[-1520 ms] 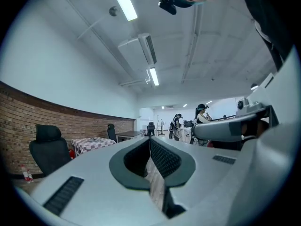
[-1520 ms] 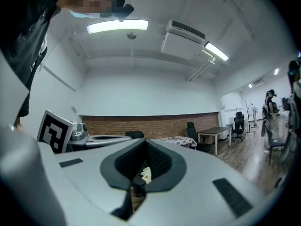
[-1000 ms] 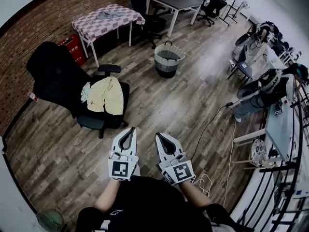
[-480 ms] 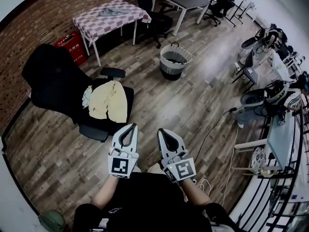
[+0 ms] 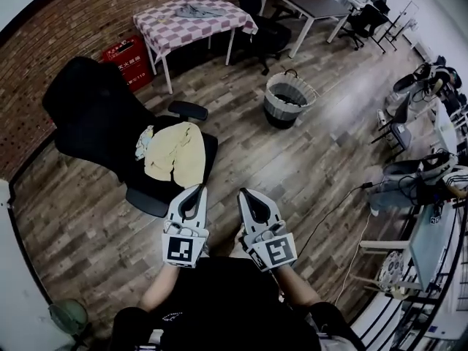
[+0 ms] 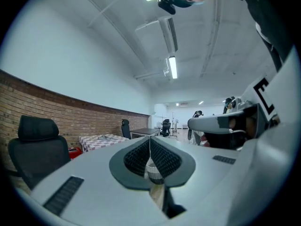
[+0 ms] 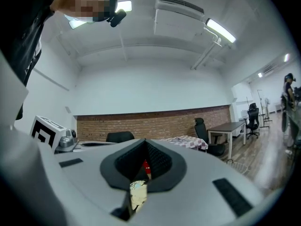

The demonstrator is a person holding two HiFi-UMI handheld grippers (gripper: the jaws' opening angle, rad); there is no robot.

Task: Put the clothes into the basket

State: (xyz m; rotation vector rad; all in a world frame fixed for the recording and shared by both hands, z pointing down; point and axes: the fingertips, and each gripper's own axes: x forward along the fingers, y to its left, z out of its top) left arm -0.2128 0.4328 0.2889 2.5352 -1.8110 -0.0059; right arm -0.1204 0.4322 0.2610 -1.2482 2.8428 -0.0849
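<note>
Pointing level, side by side before the person, the left tool [image 5: 195, 190] and the right tool [image 5: 244, 194] each have their jaws pressed together, nothing between them. Just ahead, a crumpled pale yellow garment [image 5: 175, 151] lies on the seat of a black office chair [image 5: 95, 115]. A round woven grey basket [image 5: 285, 99] stands on the wooden floor [image 5: 248, 152], well apart from the chair. A grey garment [image 5: 197, 10] lies on a pink checked surface [image 5: 219, 22].
</note>
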